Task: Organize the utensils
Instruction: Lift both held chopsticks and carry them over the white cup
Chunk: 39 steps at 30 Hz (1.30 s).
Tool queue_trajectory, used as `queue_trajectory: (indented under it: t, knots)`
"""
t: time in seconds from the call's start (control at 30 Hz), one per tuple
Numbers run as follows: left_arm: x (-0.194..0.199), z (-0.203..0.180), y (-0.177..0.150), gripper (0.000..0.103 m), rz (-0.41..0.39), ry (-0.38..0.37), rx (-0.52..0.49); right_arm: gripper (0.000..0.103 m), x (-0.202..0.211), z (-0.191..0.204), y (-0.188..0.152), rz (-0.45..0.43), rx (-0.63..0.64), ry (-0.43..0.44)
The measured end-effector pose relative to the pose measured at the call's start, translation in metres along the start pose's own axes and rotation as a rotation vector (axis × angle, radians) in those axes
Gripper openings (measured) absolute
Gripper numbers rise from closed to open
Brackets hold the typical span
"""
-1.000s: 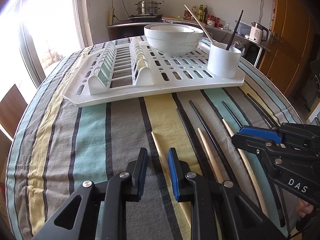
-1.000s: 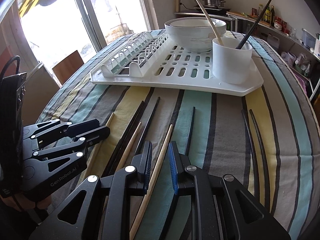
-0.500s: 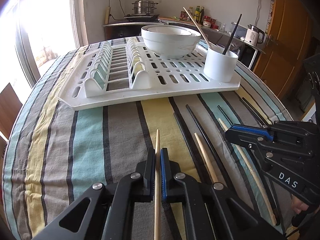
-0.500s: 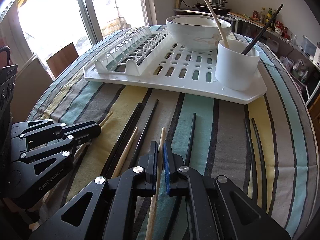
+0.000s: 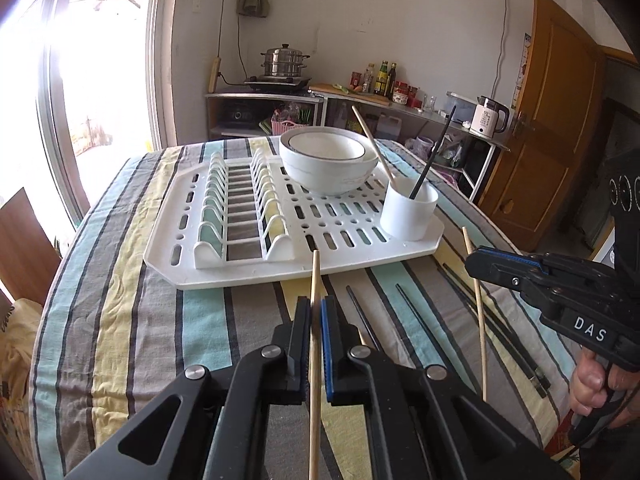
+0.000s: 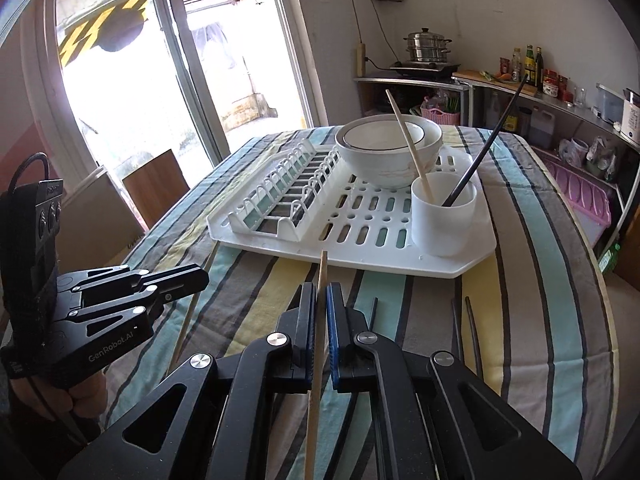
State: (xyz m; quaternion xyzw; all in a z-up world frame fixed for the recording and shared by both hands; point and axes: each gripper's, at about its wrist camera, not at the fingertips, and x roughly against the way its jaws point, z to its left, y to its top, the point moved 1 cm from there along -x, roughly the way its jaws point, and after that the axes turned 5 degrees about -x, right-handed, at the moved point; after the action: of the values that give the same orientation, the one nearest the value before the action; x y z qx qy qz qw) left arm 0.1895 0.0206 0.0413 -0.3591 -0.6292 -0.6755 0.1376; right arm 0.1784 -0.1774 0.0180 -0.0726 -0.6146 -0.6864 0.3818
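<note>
A: Item, near: left gripper (image 5: 315, 316), right gripper (image 6: 320, 300)?
B: Each now clenched on one wooden chopstick (image 5: 315, 280), lifted clear of the cloth.
A: Ahead?
B: White cup (image 6: 443, 216) beyond the tips; next drop-off, likely.

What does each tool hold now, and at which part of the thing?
Each holds one wooden chopstick, somewhere along its length: the left tool grips one chopstick, the right tool another; one end sticks out forward.

Two nested bowls (image 5: 328, 164), one cup (image 5: 409, 212), one rack (image 5: 248, 256)
</note>
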Motion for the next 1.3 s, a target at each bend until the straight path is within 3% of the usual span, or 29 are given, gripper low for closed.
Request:
queue_trajectory:
  t: [0.27,0.73,1.3]
  knots:
    - [0.043,0.0,0.021,0.005,-0.105,-0.004,0.003,0.005,0.035,0.003,0.012,-0.099,0.004,0.029]
    - [0.056,-0.013,0.031,0.004,-0.134,-0.016,-0.02,0.005,0.064,-0.008,0.02,-0.174,-0.005,0.034]
    - [0.0,-0.038,0.132,0.004,-0.188,-0.121,-0.034,0.005,0.062,-0.066,0.088,-0.28,-0.054,-0.058]
